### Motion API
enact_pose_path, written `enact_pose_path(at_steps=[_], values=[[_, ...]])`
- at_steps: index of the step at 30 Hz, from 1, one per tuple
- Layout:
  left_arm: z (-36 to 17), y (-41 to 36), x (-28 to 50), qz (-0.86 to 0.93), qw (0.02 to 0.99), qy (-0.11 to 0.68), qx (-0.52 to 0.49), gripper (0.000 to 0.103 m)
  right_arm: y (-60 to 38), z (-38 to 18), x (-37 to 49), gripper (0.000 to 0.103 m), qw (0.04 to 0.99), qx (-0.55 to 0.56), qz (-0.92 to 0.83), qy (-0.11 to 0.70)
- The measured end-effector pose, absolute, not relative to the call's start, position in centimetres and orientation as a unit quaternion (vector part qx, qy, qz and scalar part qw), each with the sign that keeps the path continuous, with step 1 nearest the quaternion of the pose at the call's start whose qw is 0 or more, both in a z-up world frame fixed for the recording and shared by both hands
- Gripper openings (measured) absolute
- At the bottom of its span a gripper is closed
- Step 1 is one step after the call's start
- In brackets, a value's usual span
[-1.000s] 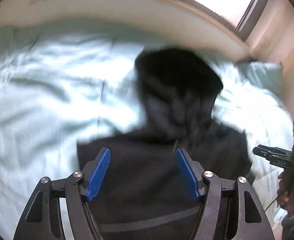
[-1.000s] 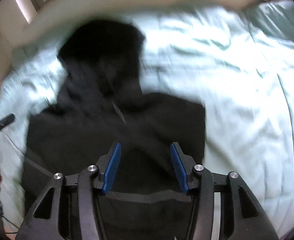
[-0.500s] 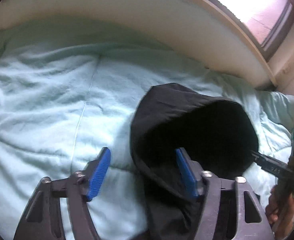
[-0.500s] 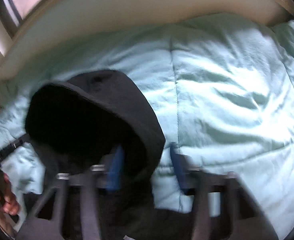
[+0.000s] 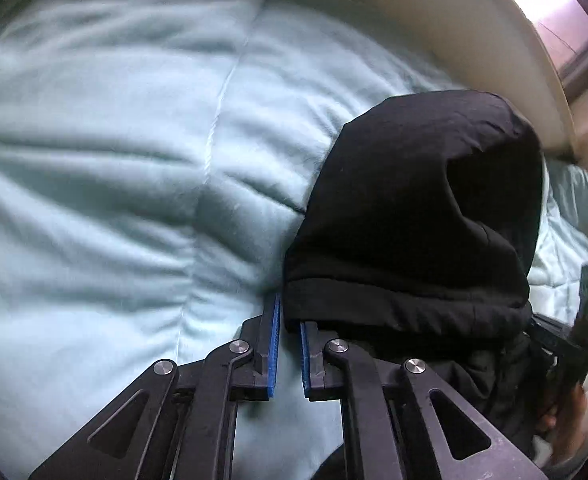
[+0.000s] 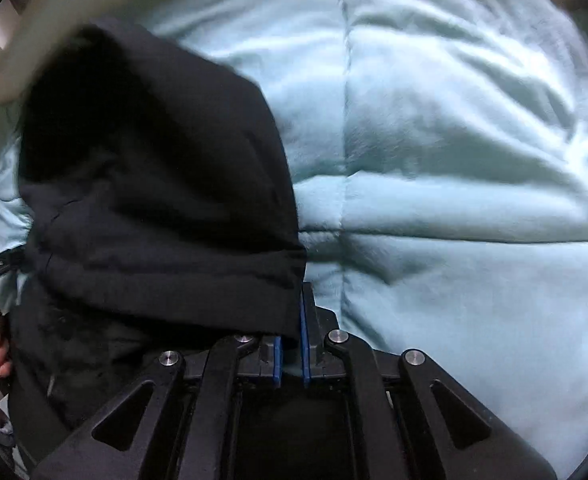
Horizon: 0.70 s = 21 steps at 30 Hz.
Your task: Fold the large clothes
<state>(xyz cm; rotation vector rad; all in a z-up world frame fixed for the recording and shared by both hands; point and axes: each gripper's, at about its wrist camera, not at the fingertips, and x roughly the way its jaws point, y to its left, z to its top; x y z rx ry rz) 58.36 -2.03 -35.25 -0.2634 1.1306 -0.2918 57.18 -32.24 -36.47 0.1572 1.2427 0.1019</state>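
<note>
A black hooded sweatshirt lies on a pale blue quilt; its hood (image 5: 414, 208) fills the right of the left wrist view and the left of the right wrist view (image 6: 154, 184). My left gripper (image 5: 288, 312) is shut on the hood's left edge near its rim. My right gripper (image 6: 294, 320) is shut on the hood's right edge. The hood's opening sags dark between the two grips. The sweatshirt's body is mostly hidden below the grippers.
The quilt (image 5: 114, 200) covers the bed and is wrinkled, with a stitched seam (image 6: 344, 160). A curved cream headboard (image 5: 474, 28) runs along the far side under a window. The other gripper and hand show at the right edge of the left wrist view (image 5: 574, 340).
Both grippers moved forward from over the sweatshirt's body to the hood. Both were open and have closed on the hood's two edges.
</note>
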Motion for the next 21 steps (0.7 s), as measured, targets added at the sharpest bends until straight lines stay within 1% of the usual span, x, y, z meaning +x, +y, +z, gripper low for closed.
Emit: enact_pose_path(at_steps=[2, 4, 5, 6, 8, 9, 10, 11, 12, 14, 15, 16, 17, 19, 20, 21], values=[[-34.4, -1.9, 57.9, -0.144, 0.827, 0.531, -0.118, 0.011, -32.4, -35.4, 56.8, 0.011, 0.809, 0.066, 0.058, 0.581], [-33.0, -1.2, 56.8, -0.156, 0.834, 0.519, -0.107, 0.016, -33.0, -33.7, 55.7, 0.014, 0.813, 0.064, 0.076, 0.574], [-32.0, -0.6, 55.8, -0.156, 0.838, 0.514, -0.098, 0.018, -33.5, -32.6, 54.8, 0.017, 0.816, 0.063, 0.088, 0.568], [-31.2, -0.1, 55.1, -0.153, 0.842, 0.509, -0.092, 0.018, -33.8, -31.5, 53.9, 0.021, 0.818, 0.066, 0.106, 0.561], [-29.2, 1.0, 53.3, -0.141, 0.861, 0.483, -0.075, 0.018, -34.2, -28.6, 52.4, 0.050, 0.832, 0.069, 0.148, 0.530], [-27.6, 1.3, 52.3, -0.126, 0.874, 0.466, -0.062, 0.020, -34.1, -27.3, 52.1, 0.055, 0.840, 0.061, 0.157, 0.516], [-26.0, 1.1, 51.6, -0.129, 0.883, 0.448, -0.054, 0.021, -33.9, -25.9, 52.3, 0.057, 0.850, 0.052, 0.160, 0.500], [-24.6, 0.6, 51.5, -0.146, 0.887, 0.434, -0.050, 0.029, -33.6, -25.1, 52.8, 0.057, 0.855, 0.051, 0.159, 0.490], [-23.5, 0.1, 51.3, -0.159, 0.891, 0.423, -0.048, 0.043, -33.2, -24.1, 53.9, 0.057, 0.861, 0.059, 0.162, 0.478], [-22.0, -2.0, 52.7, -0.180, 0.895, 0.404, -0.052, 0.058, -32.1, -23.7, 56.1, 0.057, 0.863, 0.072, 0.171, 0.471], [-21.9, -2.9, 53.4, -0.191, 0.895, 0.401, -0.049, 0.058, -31.1, -23.5, 56.5, 0.057, 0.861, 0.066, 0.169, 0.475], [-22.4, -4.2, 54.3, -0.203, 0.892, 0.402, -0.043, 0.058, -30.2, -24.9, 57.7, 0.057, 0.859, 0.046, 0.153, 0.486], [-23.6, -5.5, 55.9, -0.216, 0.880, 0.420, -0.042, 0.058, -29.3, -25.9, 58.1, 0.057, 0.856, 0.029, 0.143, 0.497], [-26.4, -6.9, 58.3, -0.230, 0.847, 0.476, -0.051, 0.058, -28.2, -29.4, 58.7, 0.057, 0.830, 0.017, 0.149, 0.537], [-28.6, -7.5, 59.1, -0.228, 0.830, 0.505, -0.054, 0.058, -27.8, -31.9, 58.6, 0.057, 0.815, 0.011, 0.151, 0.559], [-31.1, -7.8, 59.6, -0.220, 0.812, 0.539, -0.047, 0.058, -27.6, -33.4, 58.3, 0.057, 0.812, 0.005, 0.151, 0.564]])
